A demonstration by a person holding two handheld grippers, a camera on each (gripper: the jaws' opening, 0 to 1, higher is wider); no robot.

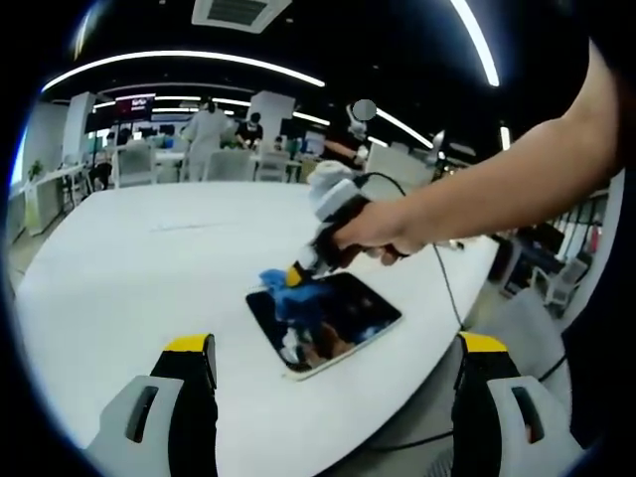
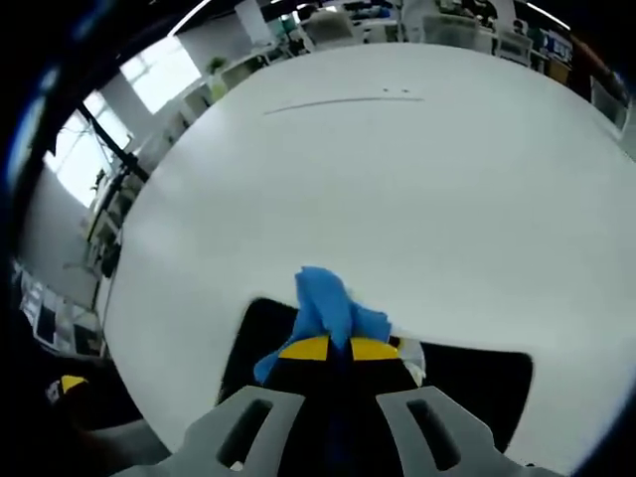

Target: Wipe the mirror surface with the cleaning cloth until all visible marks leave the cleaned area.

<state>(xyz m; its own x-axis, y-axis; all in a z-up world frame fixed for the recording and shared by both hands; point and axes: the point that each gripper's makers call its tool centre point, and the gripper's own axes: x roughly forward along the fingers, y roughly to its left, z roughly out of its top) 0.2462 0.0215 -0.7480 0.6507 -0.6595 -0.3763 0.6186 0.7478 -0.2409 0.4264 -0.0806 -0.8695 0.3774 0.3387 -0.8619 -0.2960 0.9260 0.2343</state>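
Two grippers were at work over one large white table [image 1: 149,258]. The mirror [image 1: 328,323], a dark rounded rectangle, lay flat near the table's near edge, ahead of and between the left gripper [image 1: 338,383] jaws, which stood wide apart and grasped nothing, hovering short of the mirror without touching it. In the left gripper view the right gripper [image 1: 298,273] came in from the right, held in a person's hand [image 1: 383,231], its tip pressed down onto the mirror's far corner with the blue cleaning cloth [image 1: 288,293] bunched beneath it.

In the right gripper view the right gripper [image 2: 340,348] had its yellow-tipped jaws clenched close together on the cleaning cloth [image 2: 326,303], which stuck out forward past the tips and rested at the far edge of the mirror [image 2: 477,383]. The dark glass spread to either side of the jaws.

Beyond the mirror the table ran broad and bare, with plenty of room on the far side. One mirror corner sat close to the table's edge, where the floor dropped away.
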